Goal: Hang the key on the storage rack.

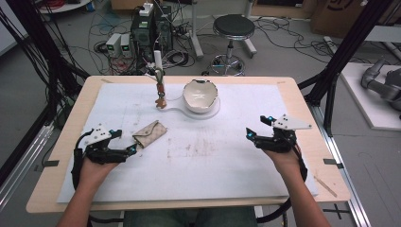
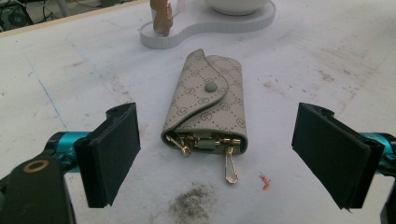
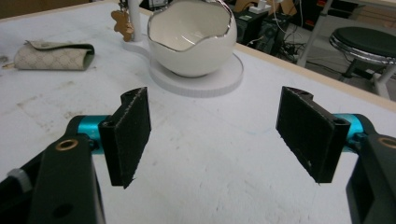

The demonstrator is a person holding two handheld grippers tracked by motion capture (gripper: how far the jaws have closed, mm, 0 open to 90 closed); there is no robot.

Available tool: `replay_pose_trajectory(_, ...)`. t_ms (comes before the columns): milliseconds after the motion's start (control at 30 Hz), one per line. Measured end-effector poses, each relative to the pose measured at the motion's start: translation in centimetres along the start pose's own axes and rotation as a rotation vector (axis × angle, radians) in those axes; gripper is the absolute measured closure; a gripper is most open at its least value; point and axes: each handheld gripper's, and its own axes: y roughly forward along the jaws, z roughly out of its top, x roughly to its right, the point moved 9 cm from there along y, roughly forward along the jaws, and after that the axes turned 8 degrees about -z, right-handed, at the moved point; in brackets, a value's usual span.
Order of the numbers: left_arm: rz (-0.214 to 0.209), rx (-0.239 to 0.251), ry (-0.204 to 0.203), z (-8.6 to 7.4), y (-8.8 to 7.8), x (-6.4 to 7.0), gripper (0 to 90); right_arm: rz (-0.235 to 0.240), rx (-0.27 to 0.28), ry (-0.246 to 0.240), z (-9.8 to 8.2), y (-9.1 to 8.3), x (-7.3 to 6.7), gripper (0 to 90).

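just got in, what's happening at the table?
A person holds a hand-held gripper in each hand. The left hand-held gripper is lined up on a beige key pouch, jaws open to either side of it, not touching. The right hand-held gripper is open with nothing in it, aimed toward the egg-shaped white bowl on its stand.

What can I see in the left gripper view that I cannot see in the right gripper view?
Left gripper view: the open end of the key pouch with its gold hooks, its snap button, and a small red scrap on the table cover.

Right gripper view: the inside of the egg-shaped white bowl, a black stool and equipment behind the table.

Both: the pouch, the white stand, the brown hanging charm, and two open black jaws with nothing between them.
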Motion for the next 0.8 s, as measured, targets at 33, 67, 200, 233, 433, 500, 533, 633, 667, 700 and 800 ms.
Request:
replay_pose_trajectory(33, 0.000, 0.002, -0.002, 0.0, 0.0, 0.0, 15.1, -0.006, -0.010, 0.020, -1.0, 0.0, 0.2, 25.0)
replay_pose_trajectory(67, 0.003, 0.006, -0.006, 0.1, 0.0, -0.1, 15.1, -0.006, -0.010, 0.020, -1.0, 0.0, 0.2, 25.0)
replay_pose_trajectory(200, -0.002, 0.016, -0.009, 0.4, 0.3, -0.2, 15.1, -0.016, -0.022, 0.041, -2.8, -0.1, 0.2, 24.1)
replay_pose_trajectory(233, -0.002, 0.019, -0.011, 0.4, 0.4, -0.2, 15.1, -0.016, -0.026, 0.043, -3.1, -0.1, 0.2, 24.1)
replay_pose_trajectory(433, -0.036, 0.039, -0.044, 0.7, 0.9, 0.1, 15.2, -0.010, -0.065, 0.048, -4.5, 0.4, 0.1, 21.3)
replay_pose_trajectory(500, -0.045, 0.054, -0.054, 0.9, 0.8, 0.3, 15.2, -0.001, -0.076, 0.048, -4.8, 0.6, 0.0, 20.9)
replay_pose_trajectory(533, -0.045, 0.054, -0.054, 0.9, 0.8, 0.3, 15.2, -0.001, -0.076, 0.048, -4.8, 0.6, 0.0, 20.9)
replay_pose_trajectory(633, -0.043, 0.053, -0.050, 0.9, 0.8, 0.4, 15.1, 0.006, -0.087, 0.054, -5.1, 1.0, -0.1, 19.9)
replay_pose_trajectory(667, -0.041, 0.053, -0.050, 0.9, 0.8, 0.3, 15.1, 0.008, -0.089, 0.050, -5.1, 1.0, -0.1, 19.9)
replay_pose_trajectory(700, -0.039, 0.053, -0.051, 0.8, 0.8, 0.3, 15.1, 0.006, -0.084, 0.053, -5.1, 1.1, 0.0, 19.9)
replay_pose_trajectory(800, -0.035, 0.048, -0.046, 0.8, 0.8, 0.2, 15.1, 0.003, -0.075, 0.061, -5.0, 0.9, 0.4, 19.6)
